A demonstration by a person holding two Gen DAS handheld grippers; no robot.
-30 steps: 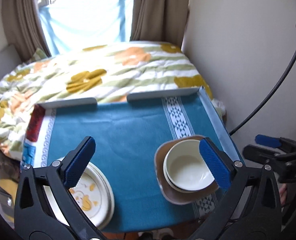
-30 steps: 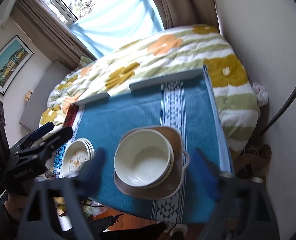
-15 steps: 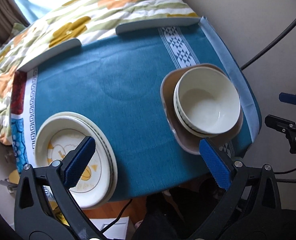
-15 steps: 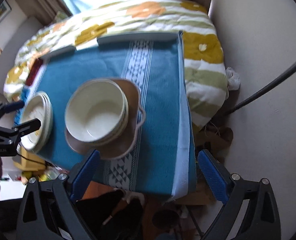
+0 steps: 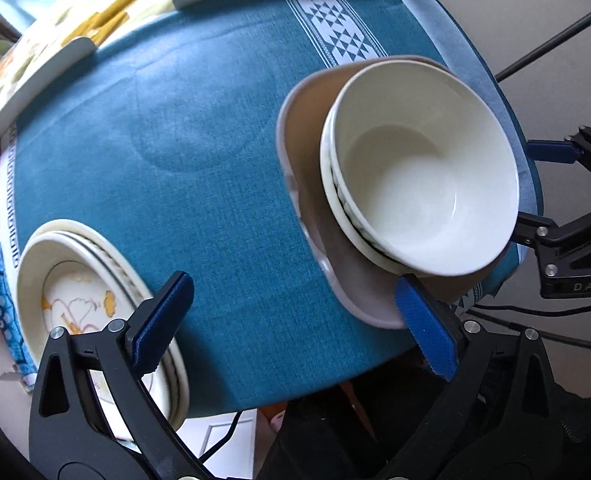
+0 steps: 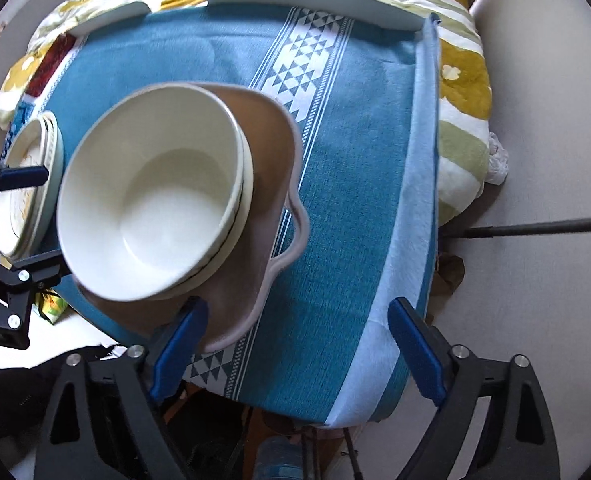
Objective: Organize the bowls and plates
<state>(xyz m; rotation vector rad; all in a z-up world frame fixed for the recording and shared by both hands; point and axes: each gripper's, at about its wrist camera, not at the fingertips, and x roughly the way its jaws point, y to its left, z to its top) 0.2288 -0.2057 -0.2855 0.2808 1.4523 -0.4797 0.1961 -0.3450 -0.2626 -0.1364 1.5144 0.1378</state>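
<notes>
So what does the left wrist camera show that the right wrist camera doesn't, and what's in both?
Only the left wrist view shows the drawing on the top plate of the plate stack and the left gripper with its jaws wide apart and nothing between them. Only the right wrist view shows the brown dish's loop handle, the cloth's pale blue edge and the right gripper, its jaws closing with only cloth under the gap. Both show the stacked white bowls in the brown dish on the blue tablecloth.
</notes>
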